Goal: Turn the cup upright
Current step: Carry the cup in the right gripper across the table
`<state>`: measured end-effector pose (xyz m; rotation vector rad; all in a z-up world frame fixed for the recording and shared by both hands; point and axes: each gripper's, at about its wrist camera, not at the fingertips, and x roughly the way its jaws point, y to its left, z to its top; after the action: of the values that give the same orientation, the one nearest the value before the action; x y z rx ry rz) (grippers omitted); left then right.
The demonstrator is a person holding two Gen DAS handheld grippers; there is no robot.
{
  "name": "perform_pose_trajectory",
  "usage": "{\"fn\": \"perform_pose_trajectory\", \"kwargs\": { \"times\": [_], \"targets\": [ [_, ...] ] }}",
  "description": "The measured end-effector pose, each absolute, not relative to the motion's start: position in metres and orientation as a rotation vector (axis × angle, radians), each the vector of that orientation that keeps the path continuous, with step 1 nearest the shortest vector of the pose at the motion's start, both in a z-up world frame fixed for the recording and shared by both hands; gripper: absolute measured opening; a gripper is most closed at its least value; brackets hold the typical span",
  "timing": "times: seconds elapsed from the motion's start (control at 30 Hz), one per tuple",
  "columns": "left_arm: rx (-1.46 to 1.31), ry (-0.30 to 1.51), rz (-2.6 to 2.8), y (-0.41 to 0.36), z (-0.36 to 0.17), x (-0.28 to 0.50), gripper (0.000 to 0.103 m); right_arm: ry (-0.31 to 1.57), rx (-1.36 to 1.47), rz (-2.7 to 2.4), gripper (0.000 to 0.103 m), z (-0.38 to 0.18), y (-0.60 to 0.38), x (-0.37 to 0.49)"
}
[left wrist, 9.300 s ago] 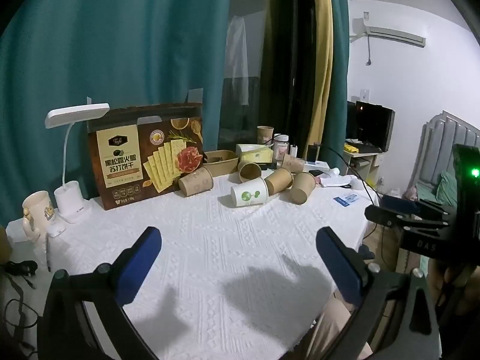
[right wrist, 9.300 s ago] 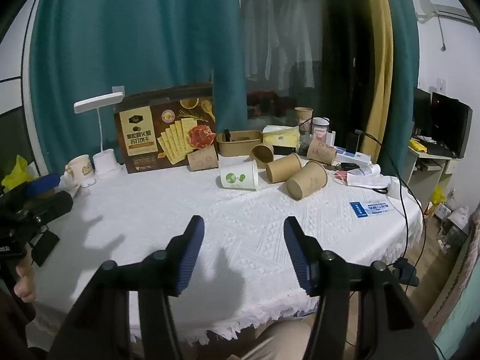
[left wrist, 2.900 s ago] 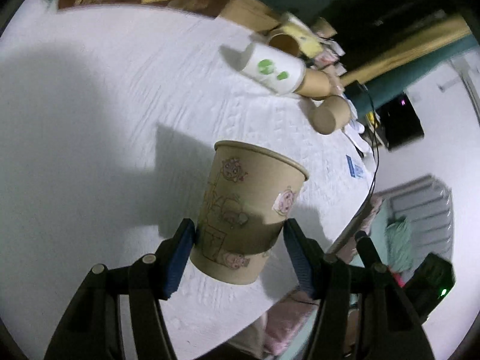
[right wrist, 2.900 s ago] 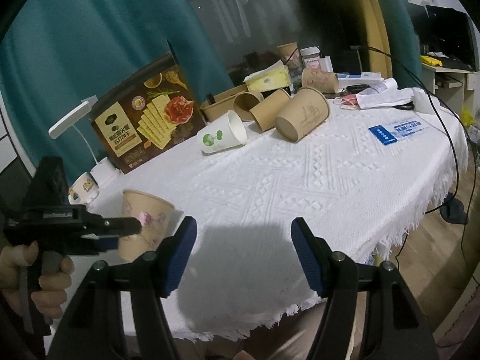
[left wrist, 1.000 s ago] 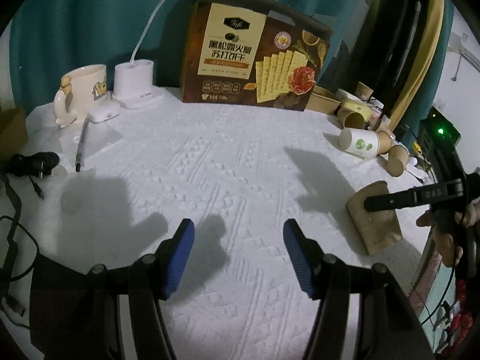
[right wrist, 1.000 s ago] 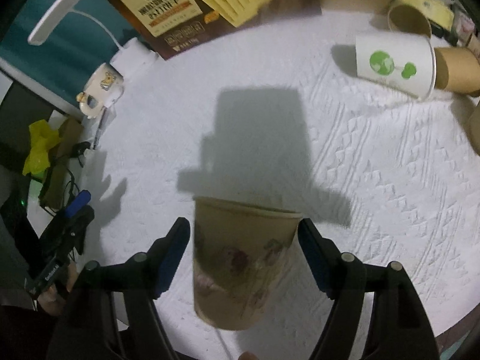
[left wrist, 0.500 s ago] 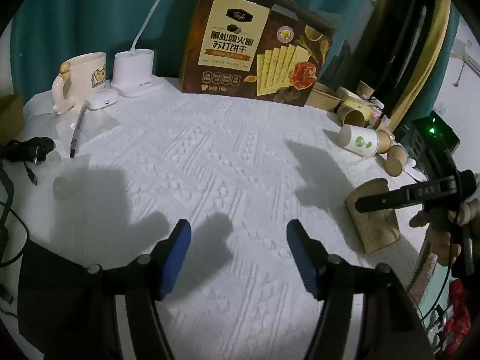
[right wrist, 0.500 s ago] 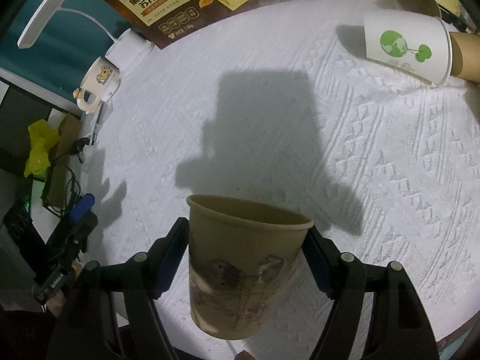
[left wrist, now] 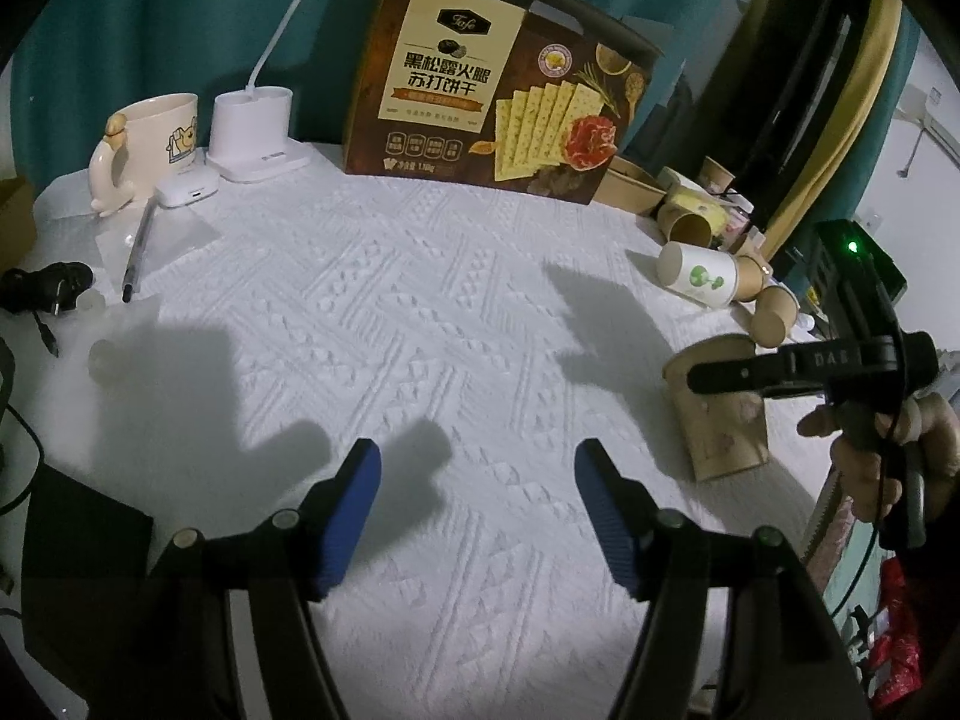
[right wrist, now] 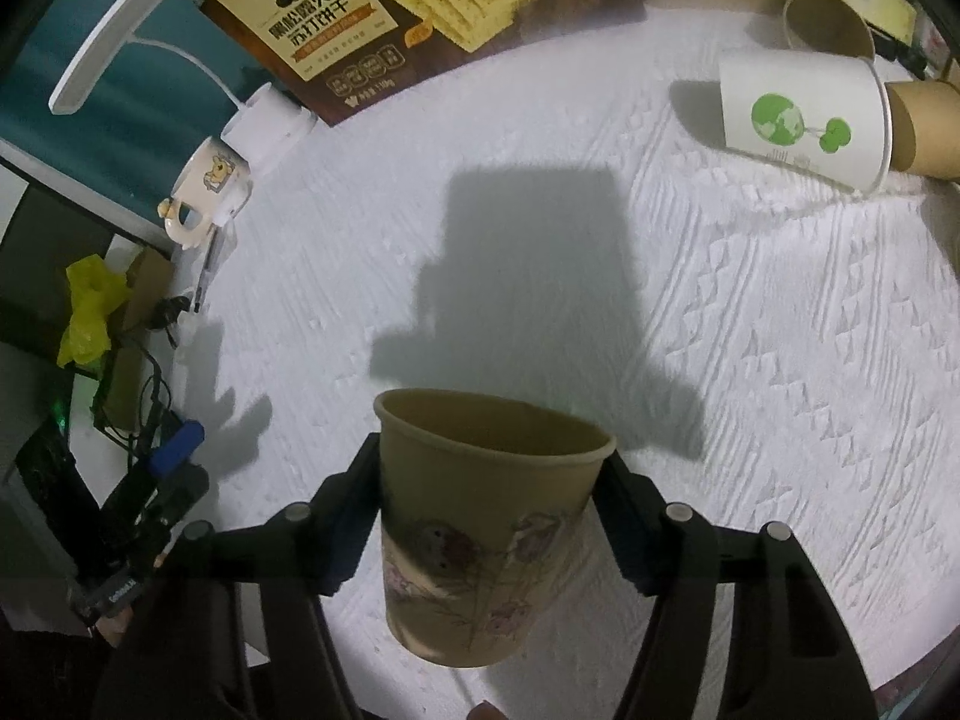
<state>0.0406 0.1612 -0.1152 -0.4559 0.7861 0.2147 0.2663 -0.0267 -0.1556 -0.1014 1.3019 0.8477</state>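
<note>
R gripper (right wrist: 489,510) has just been closing, jaws pinching brown cup (right wrist: 480,528), mouth up. L gripper (left wrist: 477,510) apart, nothing btwn, over white cloth (left wrist: 420,330).

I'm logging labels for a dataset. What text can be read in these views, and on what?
"Tafe" and "黑松露火腿 苏打饼干": cracker box.
"DAE", cut off: arm of the right tongs.
Small print on the cracker box and on the white cup with the green tree: too small to read.

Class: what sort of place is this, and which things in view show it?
Probably a home room, perhaps a bedroom: a table with a white cloth, a desk lamp beside a mug, teal curtains, and a wall air conditioner.
</note>
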Motion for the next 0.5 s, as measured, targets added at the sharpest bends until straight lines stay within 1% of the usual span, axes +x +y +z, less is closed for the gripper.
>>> {"fn": "perform_pose_trajectory", "kwargs": {
  "times": [0.1, 0.2, 0.33, 0.5],
  "targets": [
    [-0.463, 0.779, 0.213, 0.162, -0.113, 0.039, 0.067, 1.144, -0.166, 0.813, 0.064, -0.139, -0.024, 0.264],
    [-0.466, 0.773, 0.221, 0.163, -0.110, 0.038, 0.067, 1.006, -0.165, 0.809, 0.064, -0.129, -0.024, 0.258],
    [-0.460, 0.785, 0.224, 0.163, -0.110, 0.039, 0.068, 0.806, -0.205, 0.774, 0.064, -0.125, -0.024, 0.240],
    [-0.447, 0.800, 0.216, 0.159, -0.112, 0.041, 0.068, 0.665, -0.217, 0.736, 0.064, -0.135, -0.020, 0.220]
  ]
}}
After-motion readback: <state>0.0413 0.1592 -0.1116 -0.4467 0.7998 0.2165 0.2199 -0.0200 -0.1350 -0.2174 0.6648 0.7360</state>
